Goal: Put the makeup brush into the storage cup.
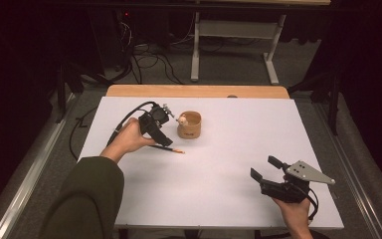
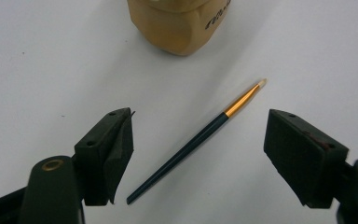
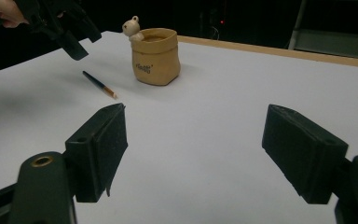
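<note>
Two tongs gape empty; left tongs (image 2: pixel 198 154) hover over paintbrush (image 2: pixel 193 143) lying on counter (image 1: pixel 229 164) beside pot (image 1: pixel 189 125). Nothing grasped yet; pickup and potting likely remain. Right tongs (image 1: pixel 264 169) idle.

A small dark printed word stands on the front of the tan bag-shaped pot (image 3: pixel 156 56), at 11 o'clock on the table; its letters are too small to read.

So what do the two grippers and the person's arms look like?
Both grippers are black with blocky padded jaws. The left gripper trails a black cable; the right gripper carries a grey three-cornered plate. The left arm wears an olive-green sleeve.
</note>
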